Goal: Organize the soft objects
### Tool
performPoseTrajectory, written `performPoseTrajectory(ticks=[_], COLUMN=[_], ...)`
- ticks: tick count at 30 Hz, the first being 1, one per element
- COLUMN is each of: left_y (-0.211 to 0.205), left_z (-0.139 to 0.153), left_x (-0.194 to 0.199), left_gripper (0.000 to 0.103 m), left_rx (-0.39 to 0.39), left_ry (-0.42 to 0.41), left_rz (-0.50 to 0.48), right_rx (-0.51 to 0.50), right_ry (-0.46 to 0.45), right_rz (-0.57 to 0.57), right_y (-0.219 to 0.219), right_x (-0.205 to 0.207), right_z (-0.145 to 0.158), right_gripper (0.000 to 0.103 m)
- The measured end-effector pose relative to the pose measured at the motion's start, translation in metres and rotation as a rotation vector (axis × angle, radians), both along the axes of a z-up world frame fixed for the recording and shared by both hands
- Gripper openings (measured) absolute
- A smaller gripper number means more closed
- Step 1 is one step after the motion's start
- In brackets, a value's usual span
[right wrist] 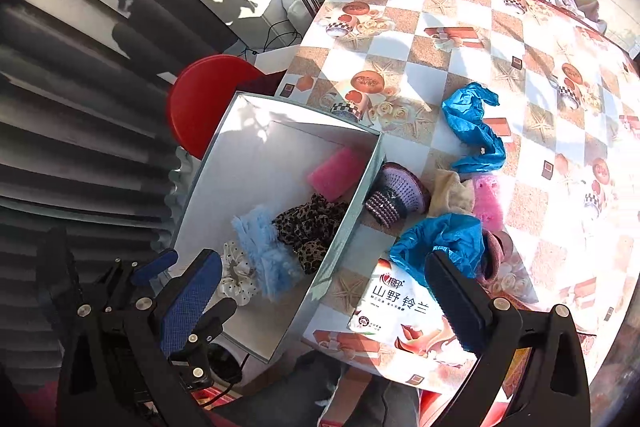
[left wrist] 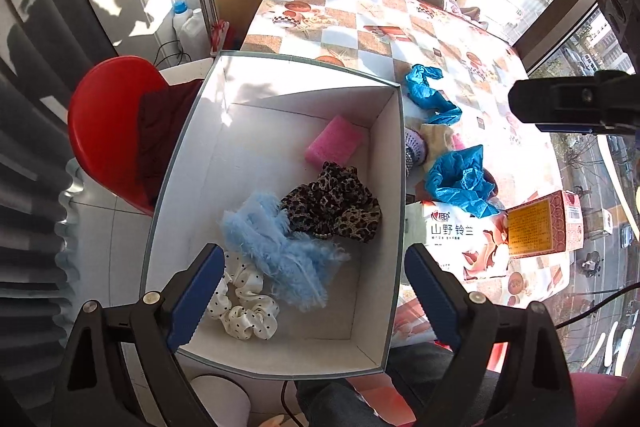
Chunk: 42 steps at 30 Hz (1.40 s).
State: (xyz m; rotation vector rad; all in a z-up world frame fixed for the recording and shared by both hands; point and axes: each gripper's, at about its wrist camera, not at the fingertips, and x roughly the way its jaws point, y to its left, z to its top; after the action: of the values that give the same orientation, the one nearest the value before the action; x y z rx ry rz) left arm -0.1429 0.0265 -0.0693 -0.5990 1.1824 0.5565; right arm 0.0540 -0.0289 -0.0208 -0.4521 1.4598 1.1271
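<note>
The left wrist view looked steeply down from close above into the box. The right wrist view looked down from nearby, further right, over the box's right wall and the desk. Both shared the box and the desk.

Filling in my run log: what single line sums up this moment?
left tongs: open, empty, above box | right tongs: open, empty | in box: four soft items | on table: blue covers, more
</note>
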Motion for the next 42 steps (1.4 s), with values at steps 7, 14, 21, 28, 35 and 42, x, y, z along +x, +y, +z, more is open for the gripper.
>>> performPoseTrajectory(ticks=[7, 14, 21, 28, 35, 42], left_y=[-0.002, -0.009, -0.02, -0.025, -0.03, -0.03], left_z=[0.009, 0.01, 0.009, 0.01, 0.013, 0.009], left_x=[0.026, 0.051, 0.072, 0.076, 0.066, 0.069], left_gripper=[0.093, 0.093, 0.093, 0.093, 0.093, 0.093], left_rx=[-0.008, -0.027, -0.033, -0.036, -0.037, -0.054], left_ry=[-0.014, -0.001, 0.015, 0.032, 0.054, 0.044], left_rz=[-0.042, -0.072, -0.093, -0.084, -0.066, -0.074], right_rx=[-0.039, -0.167, -0.259, -0.345, -0.615, -0.6], right_ry=[-0.081, -0.121, -0.03, 0.091, 0.055, 0.039], right_rz=[-0.088, -0.142, -0.069, 0.019, 0.123, -0.419], right_y=[-0.043, -0.076, -0.07, -0.02, -0.004, -0.076], right_x=[0.07, 0.127, 0.124, 0.085, 0.061, 0.185], right_z=[0.019, 0.003, -0.041, -0.109, -0.189, -0.156], right_gripper=[0.102, 0.102, 0.102, 0.102, 0.102, 0.102])
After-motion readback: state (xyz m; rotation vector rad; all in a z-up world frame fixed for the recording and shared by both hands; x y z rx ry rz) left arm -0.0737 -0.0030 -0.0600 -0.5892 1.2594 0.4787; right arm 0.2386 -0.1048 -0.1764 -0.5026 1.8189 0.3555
